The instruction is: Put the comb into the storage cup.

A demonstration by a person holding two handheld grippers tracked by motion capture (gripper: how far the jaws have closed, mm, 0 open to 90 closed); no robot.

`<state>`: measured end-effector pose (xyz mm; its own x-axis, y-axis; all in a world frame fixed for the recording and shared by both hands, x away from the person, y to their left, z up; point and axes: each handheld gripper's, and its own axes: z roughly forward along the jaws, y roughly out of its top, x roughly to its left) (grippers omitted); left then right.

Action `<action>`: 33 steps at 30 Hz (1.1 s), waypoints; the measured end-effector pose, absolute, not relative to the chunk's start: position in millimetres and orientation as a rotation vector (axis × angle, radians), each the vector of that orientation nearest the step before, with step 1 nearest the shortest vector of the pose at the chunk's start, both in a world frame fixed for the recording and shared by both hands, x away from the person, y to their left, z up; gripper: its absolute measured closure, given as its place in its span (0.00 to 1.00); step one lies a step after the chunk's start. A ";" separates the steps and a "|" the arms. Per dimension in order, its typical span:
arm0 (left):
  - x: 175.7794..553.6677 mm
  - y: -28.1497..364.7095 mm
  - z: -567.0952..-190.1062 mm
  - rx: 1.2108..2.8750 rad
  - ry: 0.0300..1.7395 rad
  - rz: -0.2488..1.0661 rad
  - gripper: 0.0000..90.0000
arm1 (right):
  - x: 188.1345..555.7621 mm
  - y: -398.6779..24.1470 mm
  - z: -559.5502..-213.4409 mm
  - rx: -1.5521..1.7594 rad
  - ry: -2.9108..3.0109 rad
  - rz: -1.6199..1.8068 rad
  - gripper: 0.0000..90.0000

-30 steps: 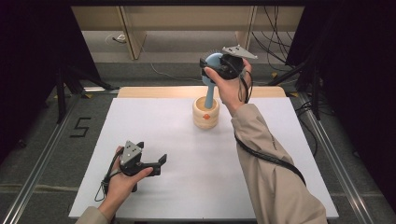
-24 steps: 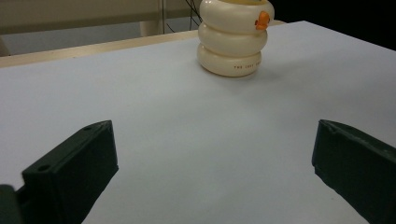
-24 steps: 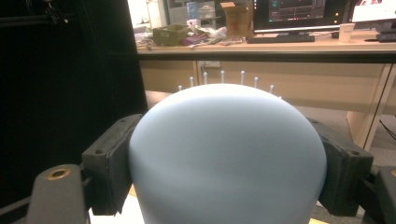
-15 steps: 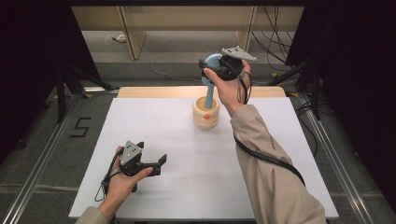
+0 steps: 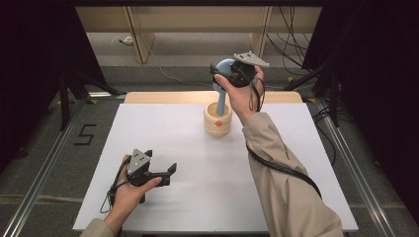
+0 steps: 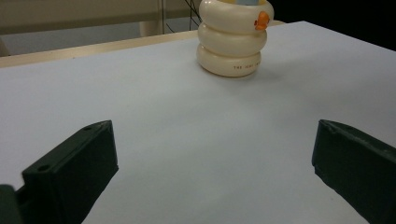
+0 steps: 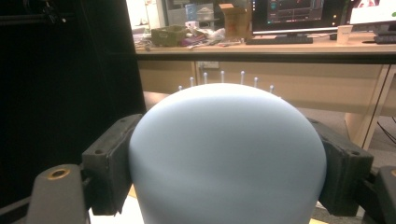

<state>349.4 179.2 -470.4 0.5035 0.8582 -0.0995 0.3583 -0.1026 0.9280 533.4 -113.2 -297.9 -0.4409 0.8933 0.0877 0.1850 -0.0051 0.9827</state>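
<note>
A cream ringed cup (image 5: 218, 121) with an orange mark stands at the far middle of the white table (image 5: 197, 202). A light-blue round-headed brush (image 5: 223, 67) rises from it, its handle (image 5: 221, 101) down in the cup. My right gripper (image 5: 224, 78) is shut on the blue head, high above the cup. In the right gripper view both jaws press the sides of the blue head (image 7: 229, 154), and short white bristles (image 7: 223, 76) stick up behind it. My left gripper (image 5: 169, 174) rests open near the front left, with nothing between its jaws. The cup (image 6: 232, 39) stands well ahead of my left gripper (image 6: 215, 168).
A wooden strip (image 5: 163, 97) borders the table's far edge, with metal rails (image 5: 44, 168) along both sides. The right gripper's cable (image 5: 281, 165) hangs along the sleeve. A desk with monitors (image 7: 289, 14) stands beyond.
</note>
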 end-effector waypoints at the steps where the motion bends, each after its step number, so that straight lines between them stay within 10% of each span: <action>1: 349.4 179.2 -470.4 1.688 1.045 0.589 0.00 | 533.4 -113.1 -298.2 1.125 1.667 1.493 0.23; 33: 349.7 179.2 -470.2 1.684 1.045 0.587 0.00 | 539.1 -109.6 -314.8 1.144 1.647 1.490 0.23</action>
